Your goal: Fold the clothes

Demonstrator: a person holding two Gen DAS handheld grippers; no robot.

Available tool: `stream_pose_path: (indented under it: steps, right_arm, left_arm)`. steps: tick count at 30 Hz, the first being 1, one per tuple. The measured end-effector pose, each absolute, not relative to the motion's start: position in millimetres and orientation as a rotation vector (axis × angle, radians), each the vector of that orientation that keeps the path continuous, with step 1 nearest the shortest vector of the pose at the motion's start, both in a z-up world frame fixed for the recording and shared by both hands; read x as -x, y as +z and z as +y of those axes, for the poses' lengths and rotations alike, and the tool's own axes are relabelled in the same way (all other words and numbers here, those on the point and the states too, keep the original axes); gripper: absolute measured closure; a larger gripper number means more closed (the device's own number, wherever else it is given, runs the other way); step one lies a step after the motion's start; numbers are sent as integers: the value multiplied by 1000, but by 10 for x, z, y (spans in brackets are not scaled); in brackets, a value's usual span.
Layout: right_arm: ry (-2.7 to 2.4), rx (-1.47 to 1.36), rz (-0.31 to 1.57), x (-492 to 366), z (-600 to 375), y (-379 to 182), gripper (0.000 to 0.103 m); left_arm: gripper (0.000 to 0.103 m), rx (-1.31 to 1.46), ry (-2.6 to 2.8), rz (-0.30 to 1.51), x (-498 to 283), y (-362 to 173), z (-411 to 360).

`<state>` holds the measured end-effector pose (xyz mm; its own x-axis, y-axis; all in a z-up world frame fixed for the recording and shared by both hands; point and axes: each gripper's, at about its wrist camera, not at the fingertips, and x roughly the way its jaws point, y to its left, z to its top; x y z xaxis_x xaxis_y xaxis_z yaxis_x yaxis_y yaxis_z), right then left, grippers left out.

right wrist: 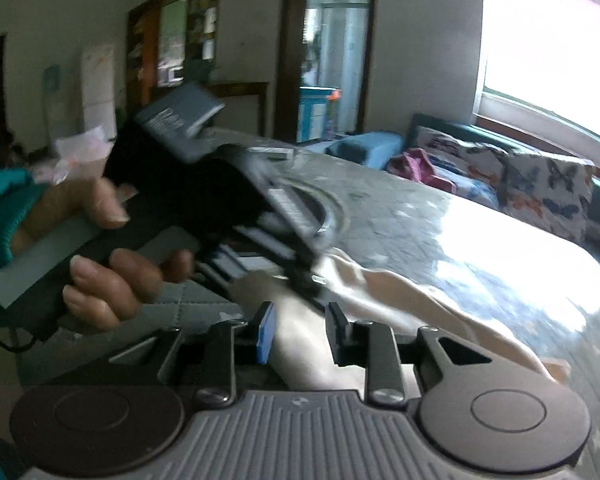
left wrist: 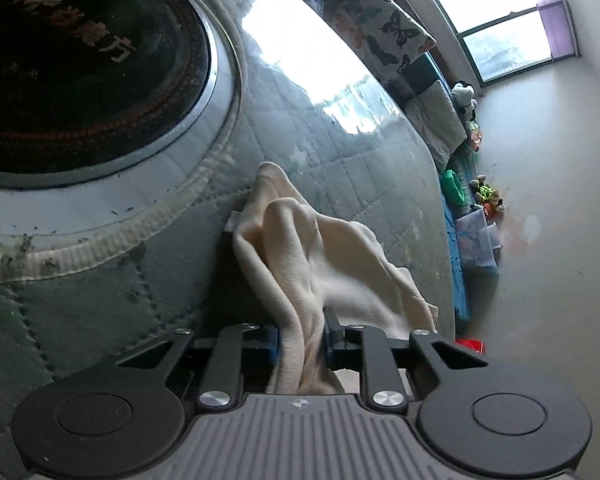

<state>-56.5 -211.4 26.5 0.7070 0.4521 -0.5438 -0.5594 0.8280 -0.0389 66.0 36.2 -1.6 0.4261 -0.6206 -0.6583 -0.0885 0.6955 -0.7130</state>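
At the left of the scene, a round dark cooktop (left wrist: 80,68) is set into a table covered with a quilted grey-green cover (left wrist: 100,300) under glossy glass. The person's hand (right wrist: 112,276), in a teal sleeve (right wrist: 0,216), grips the handle of the left gripper (left wrist: 302,340). Its jaws are pinched on a bunched fold of a cream cloth (left wrist: 300,248), which rises crumpled from between them, above the tabletop.

Further right, the right gripper (right wrist: 300,340) has its jaws standing apart, with nothing clamped. In the blurred right wrist view the cream cloth trails past the jaws and stretches slack across the bright table surface toward the right edge. Beyond the table stand butterfly-print cushions (right wrist: 540,184) on a sofa beneath a window (right wrist: 552,52).

As for progress, the cloth shows no flat layers or squared edges: it is gathered, wrinkled and partly lifted. That would fit either a garment being picked up to be spread out or one being carried over mid-fold. A neat folded stack is not visible anywhere, so flattening and folding appear to remain.
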Motion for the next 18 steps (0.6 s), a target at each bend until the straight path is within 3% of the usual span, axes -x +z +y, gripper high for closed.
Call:
stream_pose_path:
  steps: [12,18]
  right_arm:
    - [154,-75,657,215,-3551,27,75]
    - [102,-187,681,38,-3815,-172,74]
  left_arm:
    - [82,590,-384,1051,-592,94,220]
    - [82,519,-382,1039,-607,133,144]
